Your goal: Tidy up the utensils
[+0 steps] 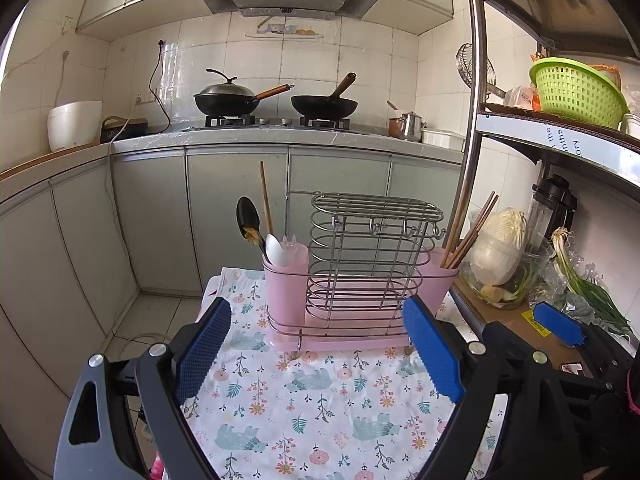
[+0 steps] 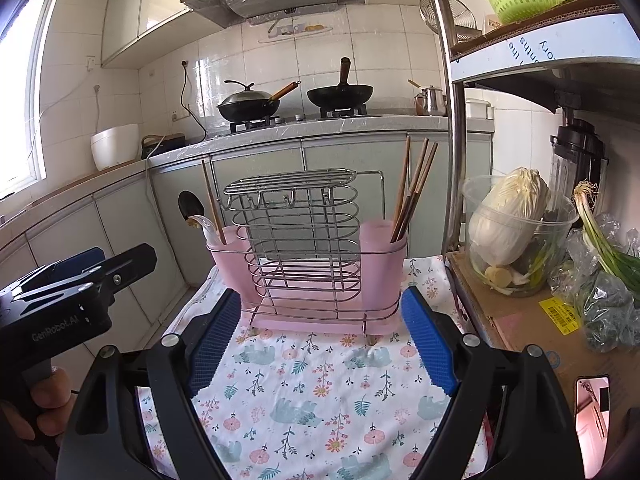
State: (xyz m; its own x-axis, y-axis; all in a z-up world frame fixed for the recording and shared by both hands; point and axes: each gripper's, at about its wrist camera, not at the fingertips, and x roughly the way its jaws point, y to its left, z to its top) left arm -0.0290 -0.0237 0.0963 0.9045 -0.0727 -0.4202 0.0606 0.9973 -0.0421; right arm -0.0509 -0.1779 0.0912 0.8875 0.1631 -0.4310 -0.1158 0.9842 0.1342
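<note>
Both tongs, left (image 1: pixel 316 344) and right (image 2: pixel 320 340), gape wide, empty. The lone chopstick (image 1: pixel 265 196) in the rack's (image 1: pixel 356 280) left cup should be lifted straight up, clear of the spoons (image 1: pixel 256 228).

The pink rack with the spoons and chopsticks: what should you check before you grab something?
1. Left gripper open, nothing in it: ok.
2. Right gripper open, nothing in it: ok.
3. Pink plastic and wire utensil rack upright on the floral cloth: ok.
4. Utensils sorted: not ok; one wooden chopstick stands with the spoons in the left pink cup, the other brown chopsticks in the right cup.
5. Stray chopstick free to pull: cannot tell.
</note>
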